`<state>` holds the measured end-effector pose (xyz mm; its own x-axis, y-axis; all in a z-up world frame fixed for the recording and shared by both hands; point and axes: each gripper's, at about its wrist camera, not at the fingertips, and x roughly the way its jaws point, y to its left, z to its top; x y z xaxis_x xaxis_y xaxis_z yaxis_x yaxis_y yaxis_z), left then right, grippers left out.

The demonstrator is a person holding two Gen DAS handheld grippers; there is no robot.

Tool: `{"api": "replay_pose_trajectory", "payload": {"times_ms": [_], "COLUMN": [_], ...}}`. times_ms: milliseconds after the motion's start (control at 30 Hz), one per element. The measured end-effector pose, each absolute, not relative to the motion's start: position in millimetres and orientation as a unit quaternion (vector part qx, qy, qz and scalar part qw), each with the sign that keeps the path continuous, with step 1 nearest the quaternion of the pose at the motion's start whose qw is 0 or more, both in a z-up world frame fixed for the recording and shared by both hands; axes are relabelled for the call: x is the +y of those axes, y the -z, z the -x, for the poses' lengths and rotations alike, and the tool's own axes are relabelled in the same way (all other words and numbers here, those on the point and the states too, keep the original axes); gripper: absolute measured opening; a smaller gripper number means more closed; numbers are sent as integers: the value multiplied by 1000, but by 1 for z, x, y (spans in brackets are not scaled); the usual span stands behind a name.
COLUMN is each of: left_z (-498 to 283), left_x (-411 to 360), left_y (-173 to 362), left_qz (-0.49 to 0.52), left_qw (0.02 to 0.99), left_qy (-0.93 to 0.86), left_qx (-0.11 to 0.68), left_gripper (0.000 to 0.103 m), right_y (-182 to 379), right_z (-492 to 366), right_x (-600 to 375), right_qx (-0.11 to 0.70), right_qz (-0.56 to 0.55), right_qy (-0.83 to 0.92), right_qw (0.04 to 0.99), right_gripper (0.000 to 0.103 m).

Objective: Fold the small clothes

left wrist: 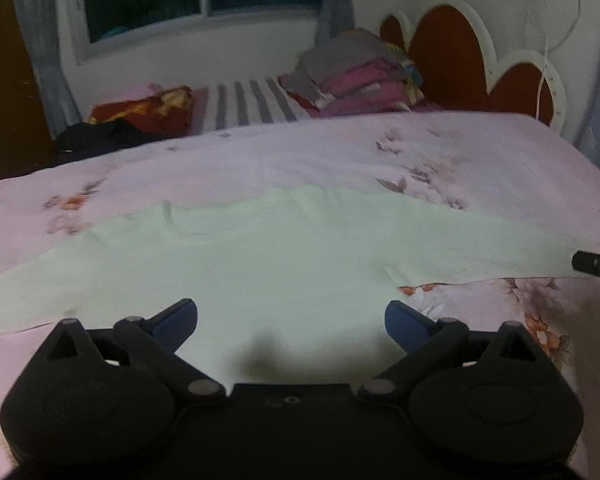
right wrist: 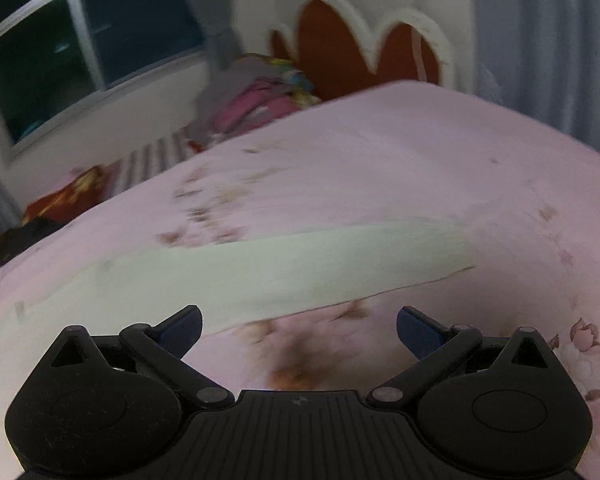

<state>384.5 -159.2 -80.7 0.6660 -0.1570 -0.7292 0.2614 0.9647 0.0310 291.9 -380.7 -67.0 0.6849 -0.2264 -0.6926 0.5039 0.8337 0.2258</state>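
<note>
A pale green garment [left wrist: 260,256] lies spread flat on the pink floral bed [left wrist: 480,148].

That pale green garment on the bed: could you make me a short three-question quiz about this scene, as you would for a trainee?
1. True or false: the left hand-held gripper is clamped on the pale green garment.
2. Multiple choice: what does the garment lie on? A) a striped mat B) a pink floral bedsheet C) a wooden floor
3. Fill in: the right hand-held gripper has its jaws ____.

Key
1. False: its jaws stand apart above the garment, holding nothing.
2. B. The stack of folded clothes sits farther back, near the headboard.
3. Open, over the sheet just beside the garment's edge.
</note>
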Motion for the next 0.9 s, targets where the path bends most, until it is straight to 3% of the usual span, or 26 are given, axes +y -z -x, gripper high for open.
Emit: {"api": "replay_pose_trajectory", "payload": {"times_ms": [133, 167, 200, 233, 467, 533, 567, 900], "left_z": [-408, -414, -419, -422, -430, -432, -433, -440], "left_x": [-176, -179, -183, -187, -207, -212, -214, -219], "left_y": [99, 104, 109, 112, 123, 126, 128, 130], "left_qz": [-58, -56, -60, -65, -82, -87, -88, -95], "left_qw": [898, 896, 895, 893, 885, 883, 881, 876], "left_qy": [124, 116, 106, 102, 108, 106, 106, 95], "left_qx": [417, 424, 429, 433, 445, 450, 452, 462], "left_gripper": [95, 95, 95, 95, 95, 95, 95, 97], "right_y": [88, 92, 95, 99, 117, 122, 124, 130], "right_z": [-300, -301, -301, -302, -286, -283, -282, -280], "right_x": [-427, -438, -444, -452, -485, -494, -499, -522], "right_qx": [330, 328, 329, 333, 339, 338, 339, 315], "right_qz": [-237, -243, -248, -257, -299, -311, -318, -374], "right_qy": [235, 241, 242, 242, 260, 260, 260, 246], "right_qw": [883, 880, 878, 874, 853, 849, 846, 837], "right_gripper": [102, 97, 73, 63, 63, 46, 44, 42]}}
